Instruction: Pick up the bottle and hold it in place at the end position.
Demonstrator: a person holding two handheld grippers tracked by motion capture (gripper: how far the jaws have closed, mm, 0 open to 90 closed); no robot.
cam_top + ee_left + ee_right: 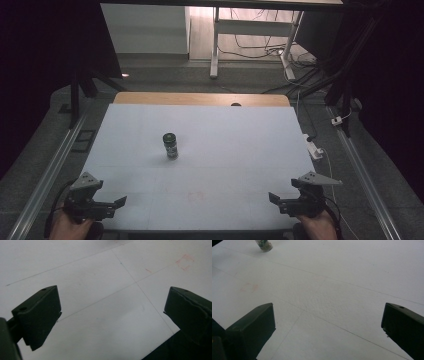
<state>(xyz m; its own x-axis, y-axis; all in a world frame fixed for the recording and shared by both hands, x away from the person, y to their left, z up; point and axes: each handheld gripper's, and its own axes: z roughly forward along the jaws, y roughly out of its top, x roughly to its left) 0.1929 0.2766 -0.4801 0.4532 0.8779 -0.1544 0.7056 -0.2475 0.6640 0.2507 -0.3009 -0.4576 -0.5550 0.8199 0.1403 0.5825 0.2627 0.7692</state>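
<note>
A small dark jar (171, 145) with a dark lid stands upright near the middle of the white table (240, 140). Its base (264, 245) peeks in at the top left of the right gripper view. My left gripper (120, 205) rests at the near left corner of the table, held by a hand, jaws wide apart with nothing between them. In the left gripper view, its jaws frame bare white surface (110, 312). My right gripper (274, 200) sits at the near right corner, also open and empty, far from the jar.
A faint red square mark (185, 262) lies on the table in front of the person. A white power strip (314, 147) hangs at the table's right edge. Metal rails run along both sides; desk legs and cables stand beyond the far edge.
</note>
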